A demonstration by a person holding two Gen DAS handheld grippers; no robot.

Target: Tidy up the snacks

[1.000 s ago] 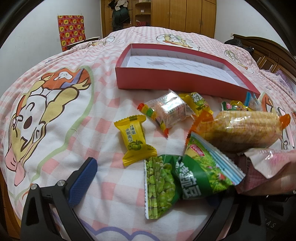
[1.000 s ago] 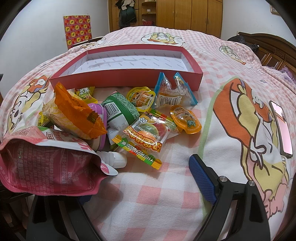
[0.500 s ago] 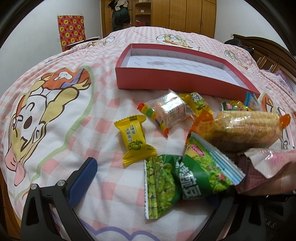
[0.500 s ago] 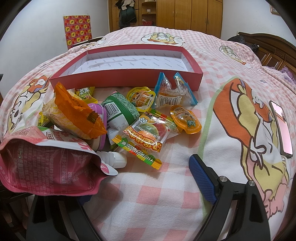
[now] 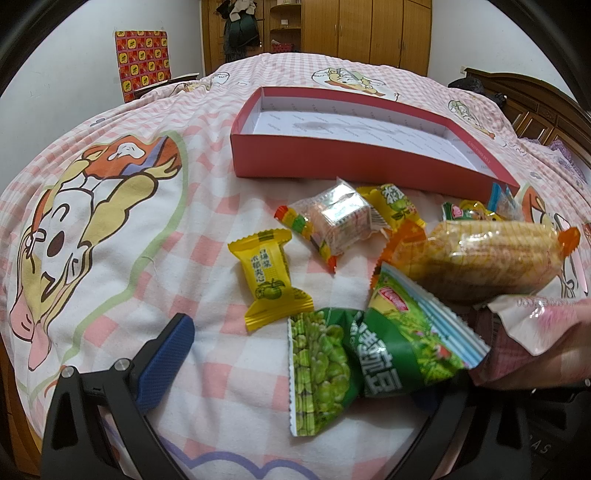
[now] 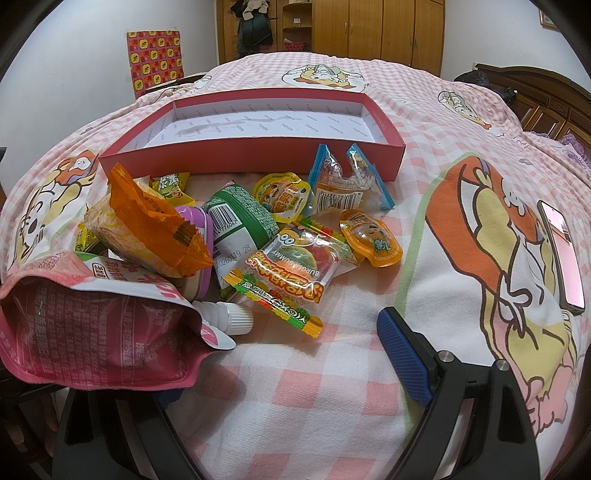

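Observation:
A pile of wrapped snacks lies on the bed in front of an empty red box (image 5: 332, 155) (image 6: 258, 162). In the left wrist view I see a yellow candy (image 5: 271, 277), a green pea bag (image 5: 354, 362), an orange cracker pack (image 5: 487, 258) and a clear wrapped cake (image 5: 338, 221). My left gripper (image 5: 303, 362) is open; the pea bag covers its right finger. In the right wrist view a pink pouch (image 6: 92, 325) covers my left finger; a gummy pack (image 6: 291, 273) and jelly cups (image 6: 373, 240) lie ahead. My right gripper (image 6: 273, 350) is open and empty.
The bed has a pink checked cartoon sheet (image 5: 110, 221). A phone (image 6: 561, 254) lies on the sheet at the right. A white-capped tube (image 6: 232, 317) sits by the pink pouch. Wooden wardrobes (image 5: 369, 33) and a patterned chair (image 5: 142, 62) stand behind the bed.

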